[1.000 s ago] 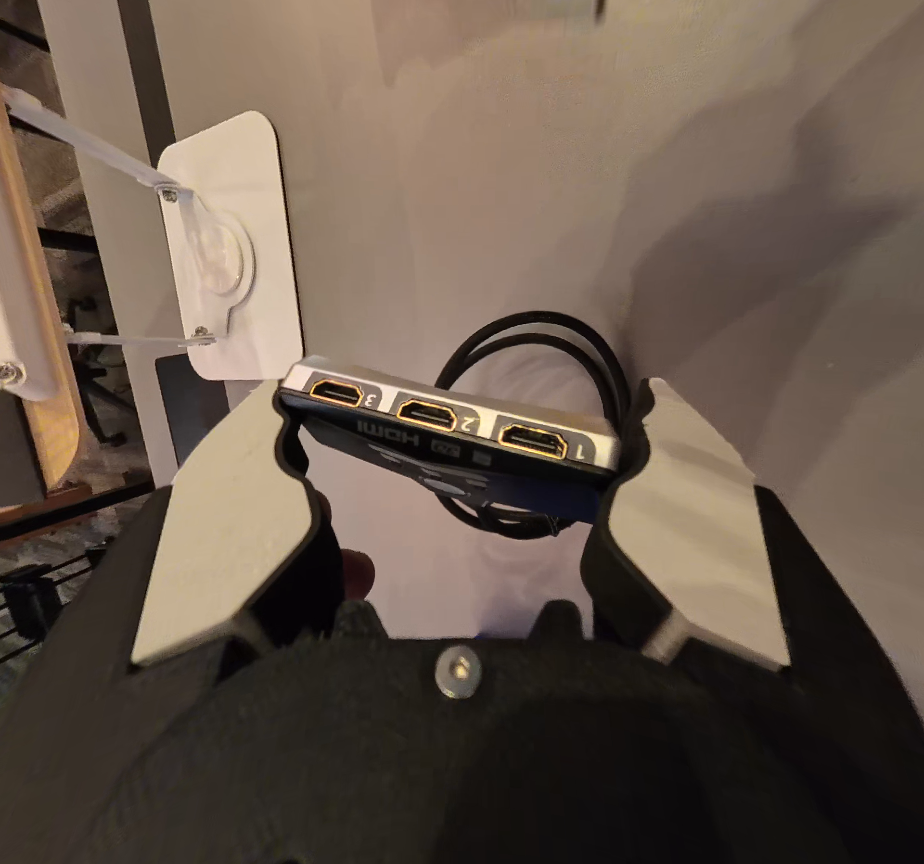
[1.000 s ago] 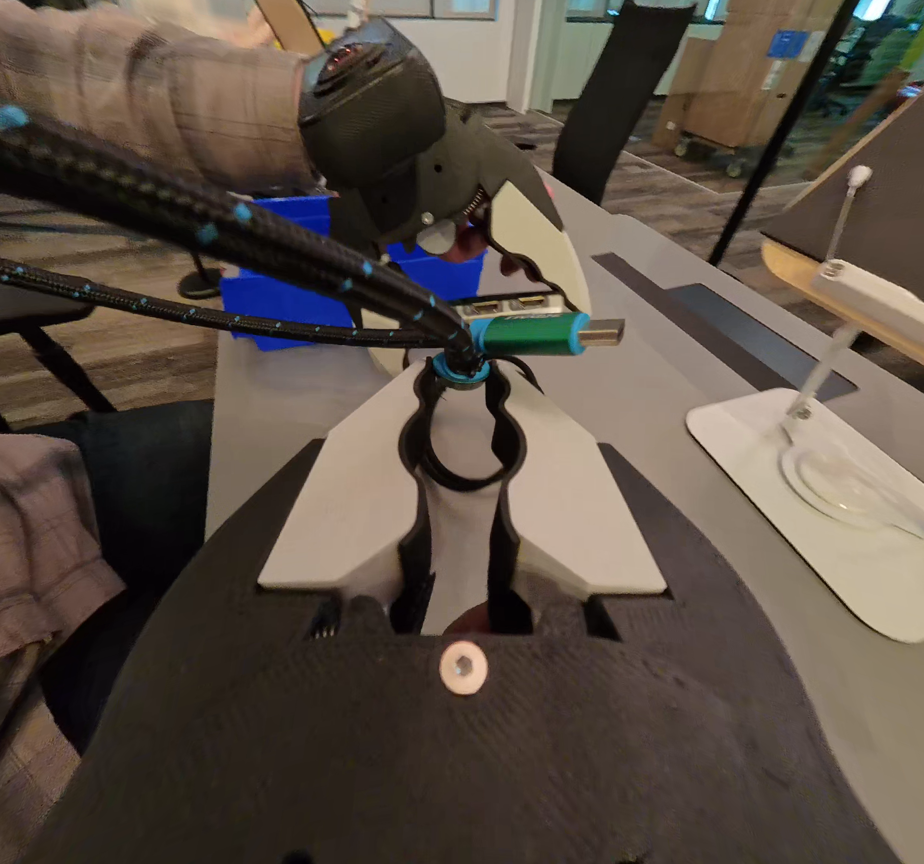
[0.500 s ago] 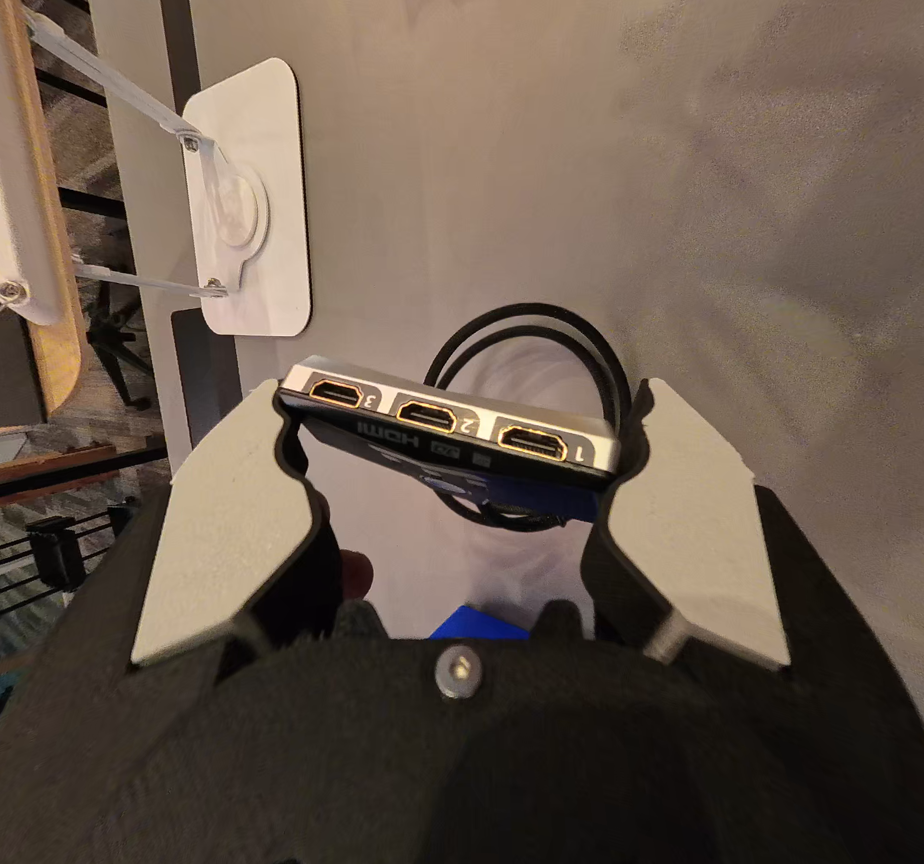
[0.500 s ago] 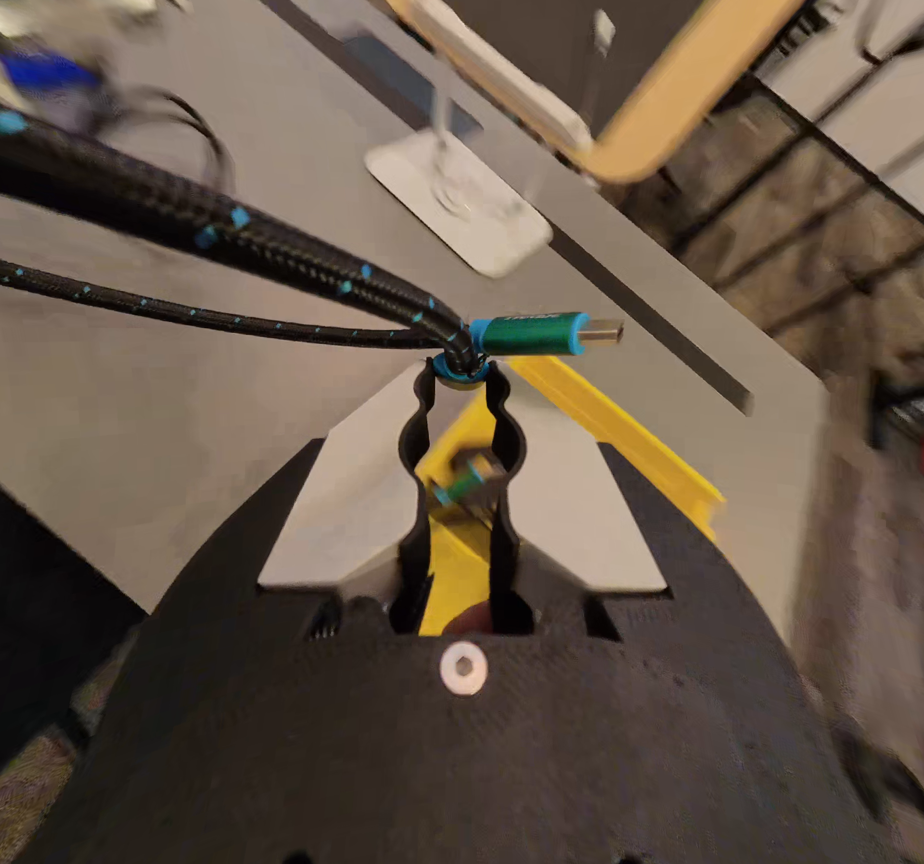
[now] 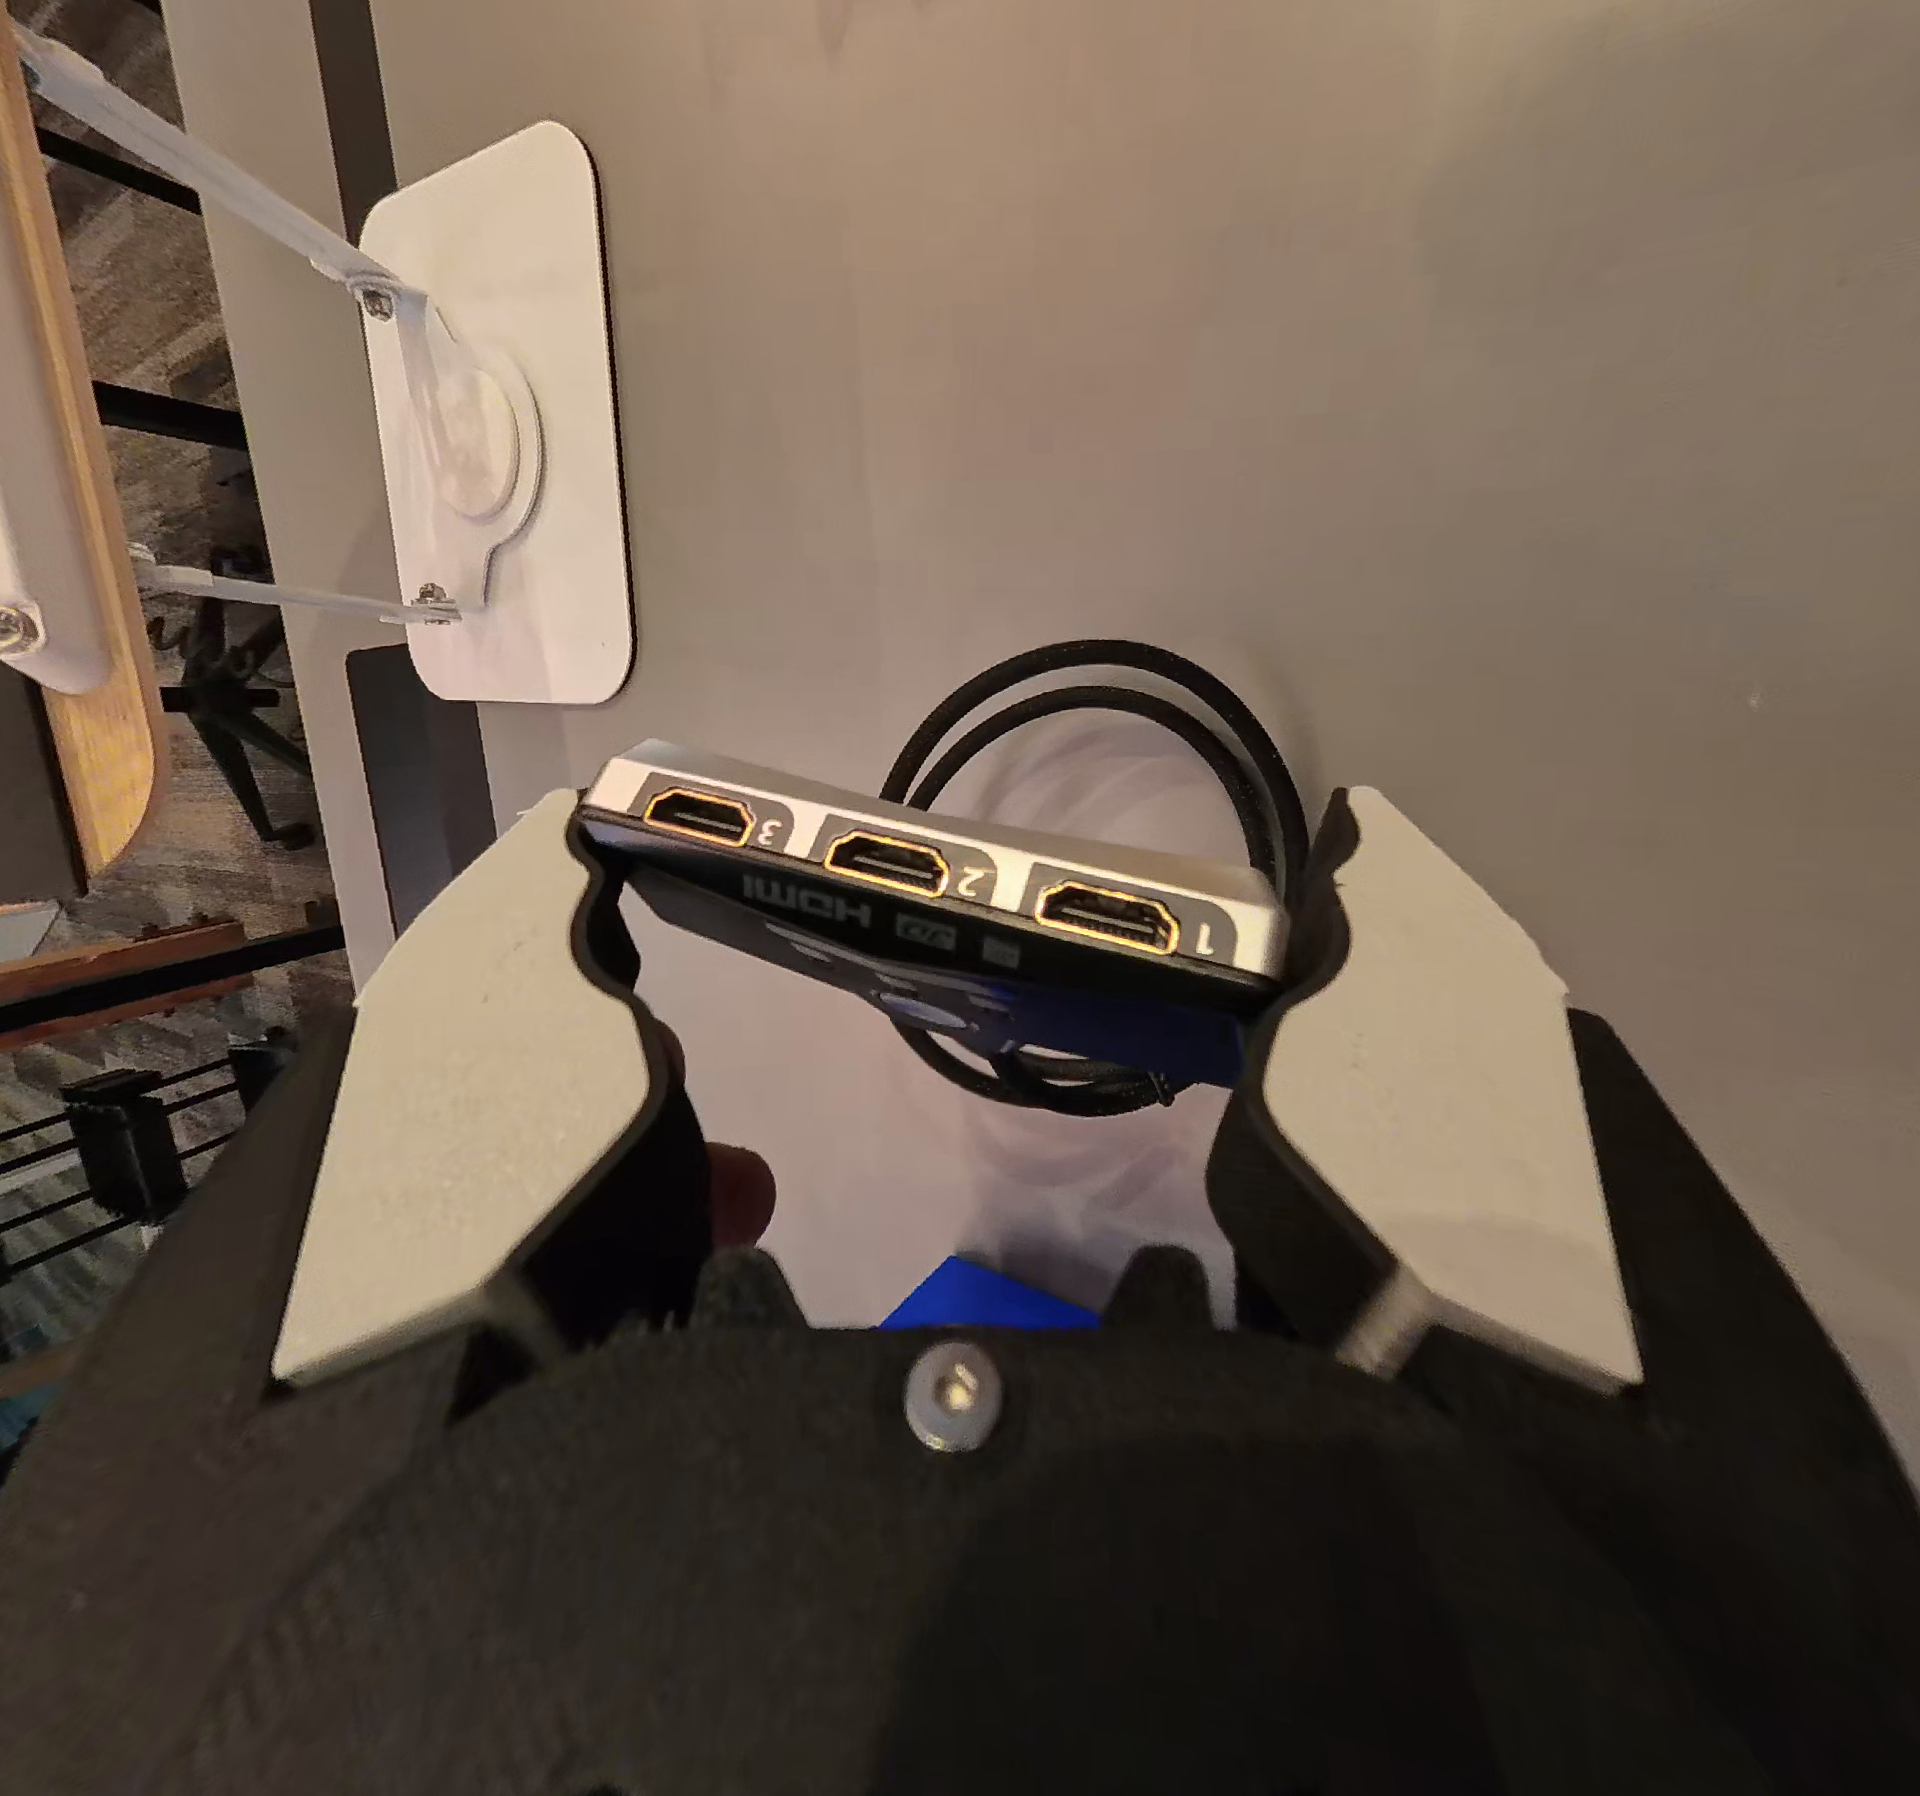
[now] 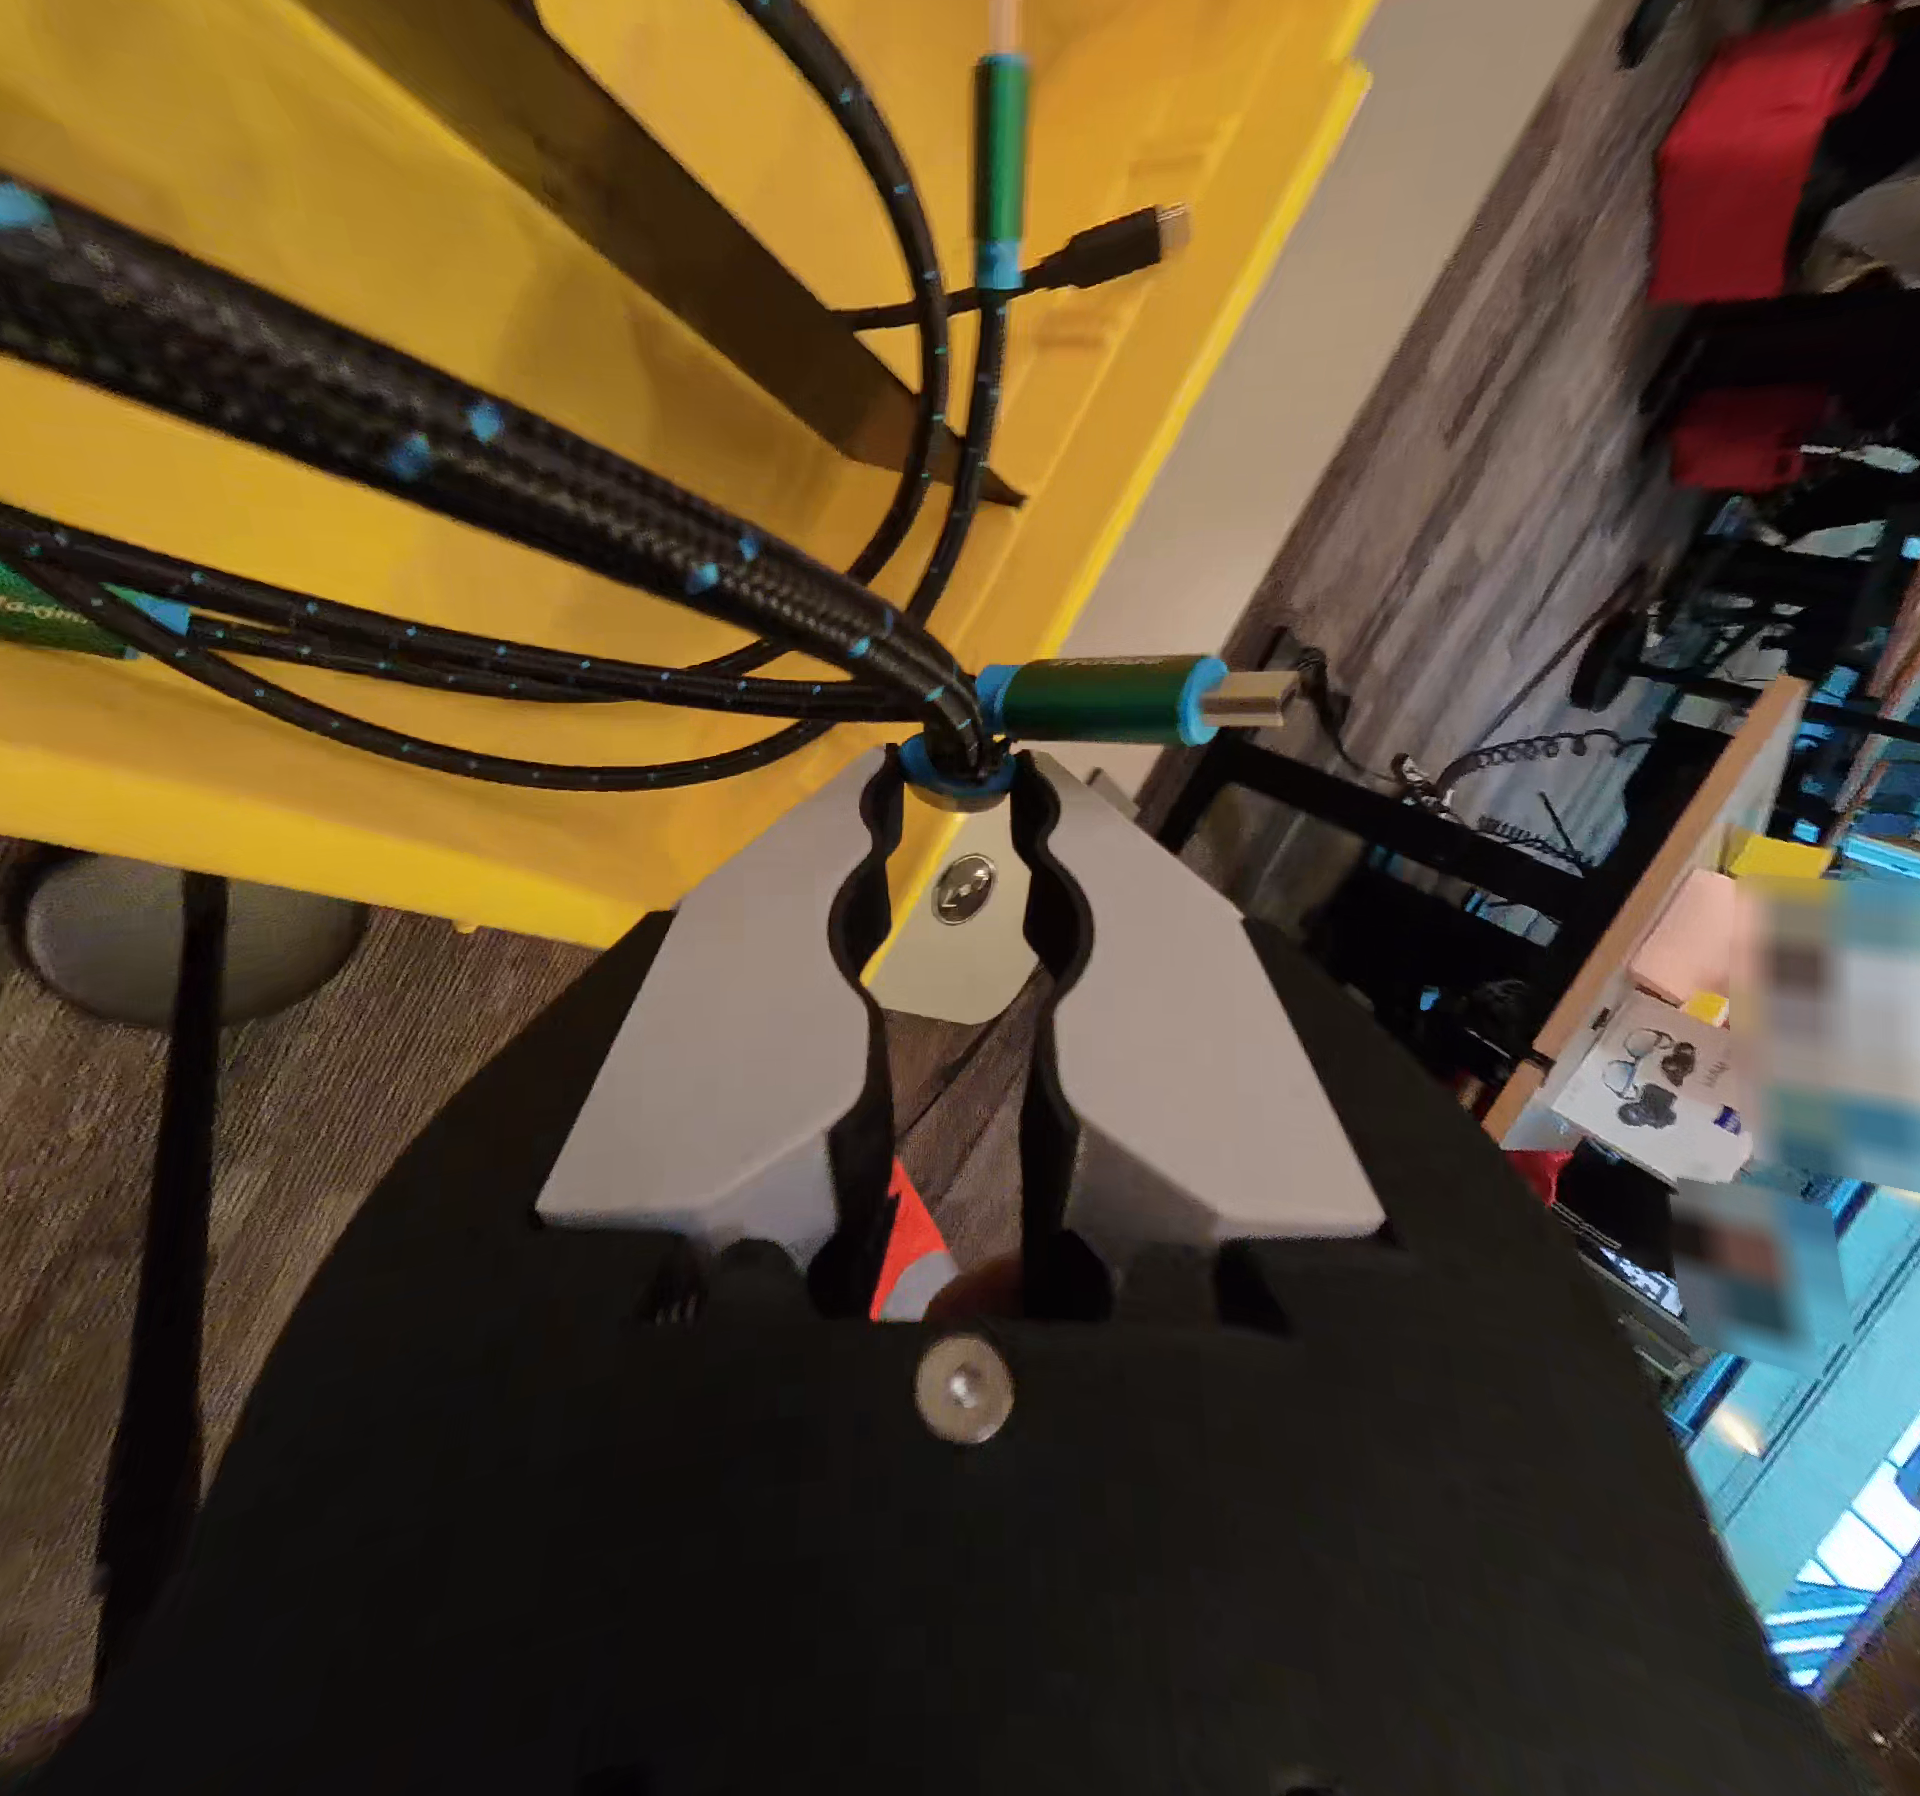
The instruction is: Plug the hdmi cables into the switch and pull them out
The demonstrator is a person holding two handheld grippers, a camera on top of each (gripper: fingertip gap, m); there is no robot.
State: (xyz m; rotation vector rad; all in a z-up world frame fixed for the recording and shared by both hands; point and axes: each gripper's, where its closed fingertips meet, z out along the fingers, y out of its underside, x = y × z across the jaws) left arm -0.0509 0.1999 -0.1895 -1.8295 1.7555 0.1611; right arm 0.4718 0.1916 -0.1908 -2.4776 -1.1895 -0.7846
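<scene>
My right gripper (image 6: 956, 775), clamping the green-plugged cable (image 6: 1101, 702), has swung over the yellow bin (image 6: 260, 292), so I judge unplugging done; my left gripper (image 5: 951, 873) still grips the empty switch (image 5: 935, 873).

Yellow bin (image 6: 312, 188) w/ spare cables, white stand base (image 5: 499, 416) on grey table (image 5: 1247, 292).

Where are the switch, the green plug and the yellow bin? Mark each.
switch (image 5: 935, 847): left wrist view, silver port face.
green plug (image 6: 1101, 700): right wrist view, green shell.
yellow bin (image 6: 312, 219): right wrist view, bare inner wall.
</scene>
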